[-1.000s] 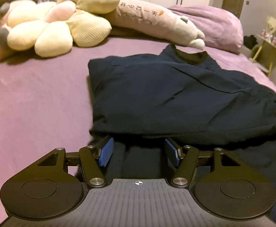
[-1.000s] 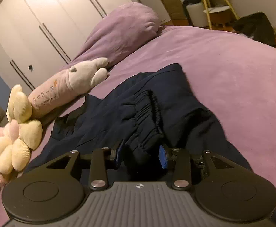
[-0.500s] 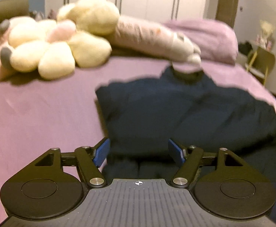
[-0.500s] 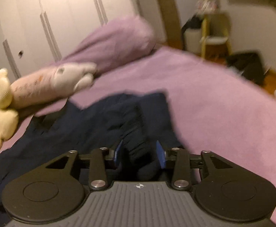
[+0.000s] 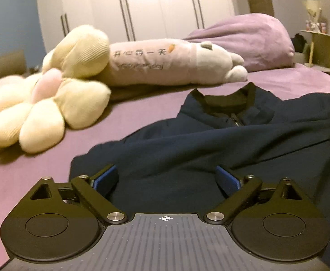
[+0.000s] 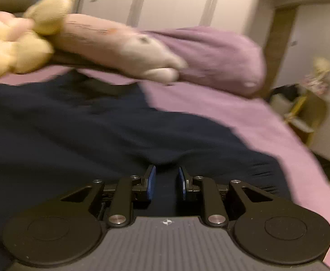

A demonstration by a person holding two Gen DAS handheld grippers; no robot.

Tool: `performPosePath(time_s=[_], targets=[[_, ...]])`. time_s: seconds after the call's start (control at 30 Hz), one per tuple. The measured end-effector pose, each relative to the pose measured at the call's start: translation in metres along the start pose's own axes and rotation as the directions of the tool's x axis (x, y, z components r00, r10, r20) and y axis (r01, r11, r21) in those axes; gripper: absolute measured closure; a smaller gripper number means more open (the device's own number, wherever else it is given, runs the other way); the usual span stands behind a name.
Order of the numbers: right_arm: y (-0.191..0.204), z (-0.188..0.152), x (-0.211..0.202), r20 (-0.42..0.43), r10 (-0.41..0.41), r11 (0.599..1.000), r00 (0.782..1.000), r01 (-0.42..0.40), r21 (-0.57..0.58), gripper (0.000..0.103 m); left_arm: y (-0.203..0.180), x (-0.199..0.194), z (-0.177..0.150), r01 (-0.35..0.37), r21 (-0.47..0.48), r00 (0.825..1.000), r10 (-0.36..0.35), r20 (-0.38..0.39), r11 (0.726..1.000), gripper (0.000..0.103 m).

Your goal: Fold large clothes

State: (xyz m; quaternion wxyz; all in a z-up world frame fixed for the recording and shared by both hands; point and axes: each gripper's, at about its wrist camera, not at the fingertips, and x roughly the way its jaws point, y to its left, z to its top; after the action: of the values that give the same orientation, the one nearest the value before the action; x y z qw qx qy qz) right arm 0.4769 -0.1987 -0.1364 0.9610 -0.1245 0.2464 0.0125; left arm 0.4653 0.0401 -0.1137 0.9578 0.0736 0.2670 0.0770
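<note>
A dark navy jacket [image 5: 210, 149] with a black collar and zip lies partly folded on the purple bed [image 5: 142, 106]. My left gripper [image 5: 166, 176] is wide open just above the jacket's near edge, with nothing between its blue pads. In the right wrist view, which is blurred, the jacket [image 6: 85, 131] fills the left and middle. My right gripper [image 6: 166, 180] is narrowed on a fold of the navy fabric that runs between its blue pads.
A cream flower plush [image 5: 47, 103] and a long pink rabbit pillow [image 5: 165, 65] lie at the head of the bed. A purple pillow [image 5: 250, 43] sits behind. White wardrobes stand beyond. A yellow side table [image 6: 305, 113] stands off the bed's right edge.
My left gripper opened wider and moved forward over the jacket. My right gripper swung left and lower, still pinching the fabric, and the view turned toward the plush toys.
</note>
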Motion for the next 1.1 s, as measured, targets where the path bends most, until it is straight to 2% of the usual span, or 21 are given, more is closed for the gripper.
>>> performPosePath(time_s=[0.07,0.13,0.2,0.37,0.47,0.53,0.6,0.7,0.87,1.1], targets=[[-0.017,0.002,0.013,0.01,-0.002,1.0,1.0,0.002,0.025,0.087,0.009,0.014,-0.003,0.038,-0.059,0.999,-0.039,-0.017,0.997,0.0],[-0.028,-0.006,0.025,0.019,-0.02,1.0,1.0,0.019,0.016,0.086,0.019,0.025,-0.007,0.091,-0.124,0.995,-0.095,-0.026,0.988,0.0],[-0.035,-0.012,0.033,0.023,0.021,0.997,1.0,-0.022,0.074,0.086,0.024,0.03,-0.01,0.11,-0.15,0.993,-0.114,-0.017,0.982,0.0],[-0.044,-0.016,0.029,0.04,0.054,0.992,0.998,-0.058,0.116,0.086,0.018,0.027,-0.006,0.08,-0.118,0.996,-0.083,-0.027,0.99,0.0],[-0.038,-0.009,0.0,0.022,0.014,0.995,1.0,-0.016,0.094,0.084,0.019,0.018,-0.005,0.064,-0.114,0.996,-0.071,-0.056,0.991,0.0],[-0.037,-0.01,-0.022,0.045,0.03,0.995,0.999,-0.034,0.096,0.082,0.02,0.013,-0.01,0.072,-0.103,0.996,-0.076,-0.036,0.992,0.0],[-0.038,-0.023,-0.041,0.058,0.045,0.996,0.997,-0.05,0.077,0.08,0.024,0.017,-0.012,0.087,-0.131,0.995,-0.094,-0.046,0.988,0.0],[-0.041,-0.044,-0.04,0.043,0.038,0.998,0.998,-0.04,0.053,0.078,0.02,0.018,-0.011,0.076,-0.112,0.995,-0.082,-0.05,0.991,0.0],[-0.03,-0.042,-0.026,0.028,-0.006,1.0,1.0,0.006,-0.004,0.075,0.019,0.018,-0.011,0.074,-0.112,0.996,-0.08,-0.049,0.991,0.0],[-0.034,-0.044,-0.025,0.032,0.007,1.0,0.999,-0.007,0.01,0.074,0.017,0.018,-0.011,0.067,-0.103,0.996,-0.072,-0.052,0.992,0.0]])
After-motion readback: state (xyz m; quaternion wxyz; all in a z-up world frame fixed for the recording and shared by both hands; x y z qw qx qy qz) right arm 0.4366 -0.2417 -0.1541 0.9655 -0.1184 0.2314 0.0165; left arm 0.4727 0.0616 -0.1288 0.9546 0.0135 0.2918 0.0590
